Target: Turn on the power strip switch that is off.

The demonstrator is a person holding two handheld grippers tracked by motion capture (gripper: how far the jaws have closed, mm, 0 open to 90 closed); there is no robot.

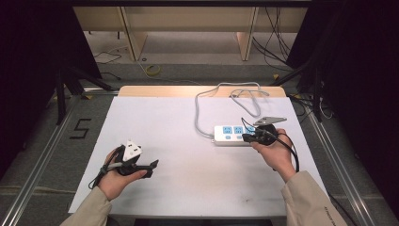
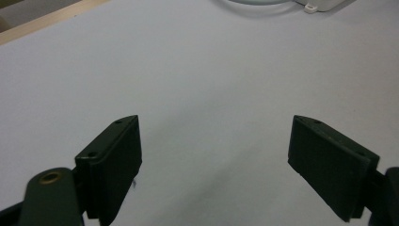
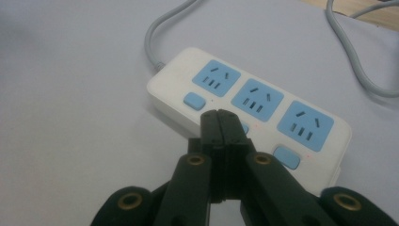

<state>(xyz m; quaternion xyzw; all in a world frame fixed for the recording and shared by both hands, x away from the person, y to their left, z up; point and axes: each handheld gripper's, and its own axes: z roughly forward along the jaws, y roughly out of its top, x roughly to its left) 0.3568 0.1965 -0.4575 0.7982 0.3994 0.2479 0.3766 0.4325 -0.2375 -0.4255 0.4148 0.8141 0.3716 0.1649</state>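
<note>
Overhead, the white power strip (image 1: pixel 234 134) lies on the white table sheet (image 1: pixel 188 179), right of centre, its grey cable (image 1: pixel 202 106) looping away toward the far wooden edge. The right gripper (image 1: pixel 248 137) comes in from the right, its tip at the strip's near edge, jaws pressed together. The left gripper (image 1: pixel 151 167) sits well apart on the near left of the sheet, held low in the left hand (image 1: pixel 117 176).

Along the left gripper's own view, its two black jaws stand spread wide with nothing between them — just bare white sheet (image 2: pixel 202 84), and a corner of the power strip (image 2: pixel 322 4) at the top edge.

From the right gripper view, the jaws are clenched flat against each other, gripping nothing; the right gripper (image 3: pixel 219 114) tip points at the middle blue switch on the power strip (image 3: pixel 174 77) — whether it touches I cannot tell. Three blue sockets face up, each with a blue switch (image 3: pixel 194 100) near it.
</note>
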